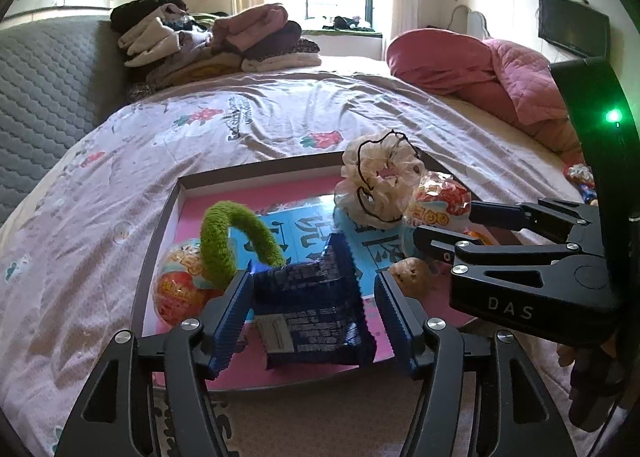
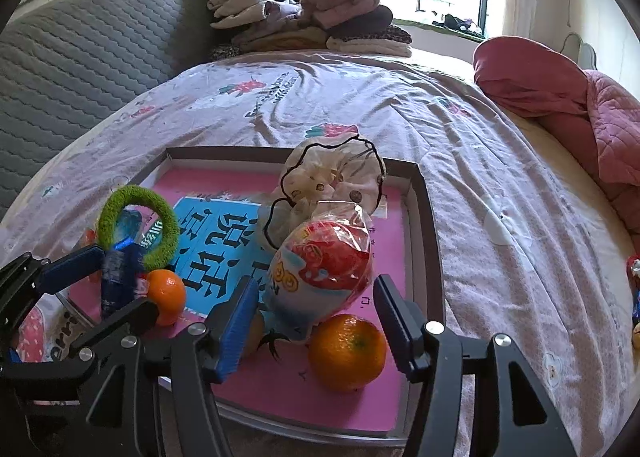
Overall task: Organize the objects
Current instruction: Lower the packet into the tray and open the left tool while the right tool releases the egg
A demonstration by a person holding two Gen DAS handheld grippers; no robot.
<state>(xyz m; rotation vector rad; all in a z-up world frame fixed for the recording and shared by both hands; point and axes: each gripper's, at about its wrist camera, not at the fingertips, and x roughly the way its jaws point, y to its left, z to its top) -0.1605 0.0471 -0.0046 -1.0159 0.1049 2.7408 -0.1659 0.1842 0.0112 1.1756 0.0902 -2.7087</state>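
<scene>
A shallow pink-lined tray [image 1: 160,233] [image 2: 420,193] lies on the bed. My left gripper [image 1: 310,313] is open around a dark blue snack packet [image 1: 316,309] that rests in the tray, jaws on either side, not touching. A green fuzzy ring [image 1: 236,237] [image 2: 138,231] and a red-and-white wrapped ball [image 1: 180,285] lie beside it. My right gripper [image 2: 314,321] is open and empty above a wrapped red-and-white ball [image 2: 324,269] and an orange [image 2: 346,351]. A second orange [image 2: 166,295] and a cream scrunchie [image 1: 380,185] [image 2: 332,181] also lie in the tray.
A patterned sheet [image 1: 248,125] covers the bed. Folded clothes [image 1: 216,41] are stacked at the head by the grey headboard [image 1: 44,89]. A pink quilt [image 1: 500,73] lies at the right. Small wrapped items [image 2: 634,297] lie on the sheet at the right edge.
</scene>
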